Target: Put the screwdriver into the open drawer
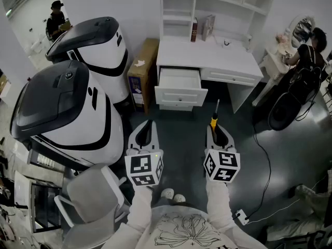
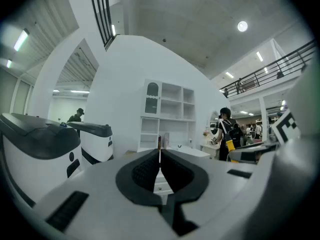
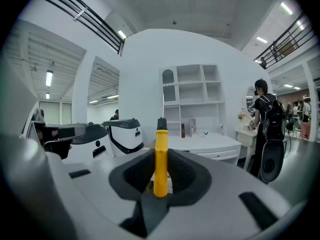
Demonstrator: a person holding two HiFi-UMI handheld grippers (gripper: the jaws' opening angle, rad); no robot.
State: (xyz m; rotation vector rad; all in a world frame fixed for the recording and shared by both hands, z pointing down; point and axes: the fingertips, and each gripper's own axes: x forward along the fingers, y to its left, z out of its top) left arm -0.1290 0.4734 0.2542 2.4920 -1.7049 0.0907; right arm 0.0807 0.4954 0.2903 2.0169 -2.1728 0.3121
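Gripping a slim yellow-handled screwdriver (image 3: pixel 160 159) between its jaws is the right gripper (image 3: pixel 161 151); the left gripper (image 2: pixel 160 160) sits closed, empty.

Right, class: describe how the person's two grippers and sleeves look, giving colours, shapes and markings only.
Both the left gripper and right gripper have white, wedge-shaped shells tapering forward, with black ribbed fingers. Each carries a cube of black-and-white square markers at its rear. The sleeves are long and white, and the white shirt is printed with a line-drawn flower.
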